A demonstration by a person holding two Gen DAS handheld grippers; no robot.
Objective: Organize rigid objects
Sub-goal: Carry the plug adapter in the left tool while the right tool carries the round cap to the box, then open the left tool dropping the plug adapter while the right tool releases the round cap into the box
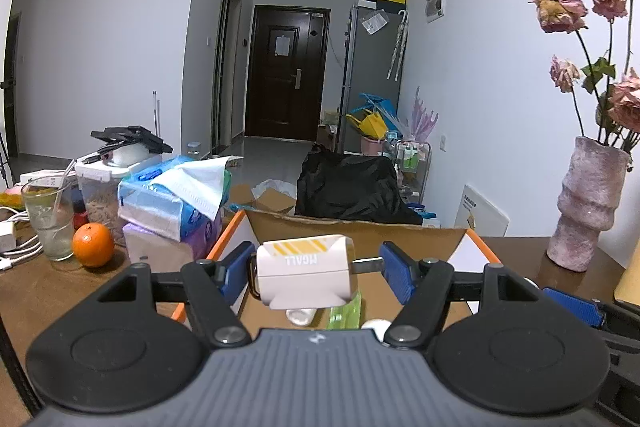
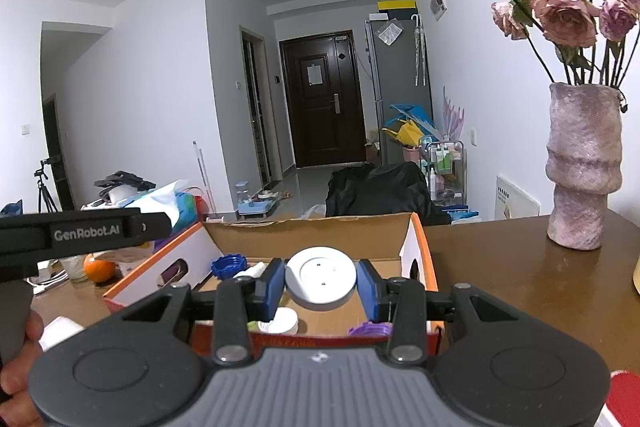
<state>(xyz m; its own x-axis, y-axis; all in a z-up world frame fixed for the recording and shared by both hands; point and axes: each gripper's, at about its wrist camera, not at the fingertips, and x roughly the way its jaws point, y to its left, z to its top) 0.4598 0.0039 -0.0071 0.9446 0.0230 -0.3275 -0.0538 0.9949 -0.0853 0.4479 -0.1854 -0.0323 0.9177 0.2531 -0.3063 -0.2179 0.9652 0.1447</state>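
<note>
The left hand-held gripper [image 1: 316, 269] hangs over an open cardboard box [image 1: 352, 233], its blue pads spread wide. Between them sits a white pack [image 1: 306, 273] with yellow stripes; the left pad looks just beside it, the right pad stands apart, so I cannot tell whether it is truly pinched. Below it in the box lie a green bottle [image 1: 346, 313] and a small white cap [image 1: 300, 315].

The right hand-held gripper [image 2: 322, 285] pinches a white disc [image 2: 322, 281] between both pads, above the same box [image 2: 316, 231], where a blue cap [image 2: 228, 265] and a purple lid [image 2: 370, 329] lie.

Farther off on the tabletop [image 2: 500, 279] stand an orange [image 1: 93, 245], a glass [image 1: 48, 223] and a vase [image 2: 582, 167] of dried roses.
</note>
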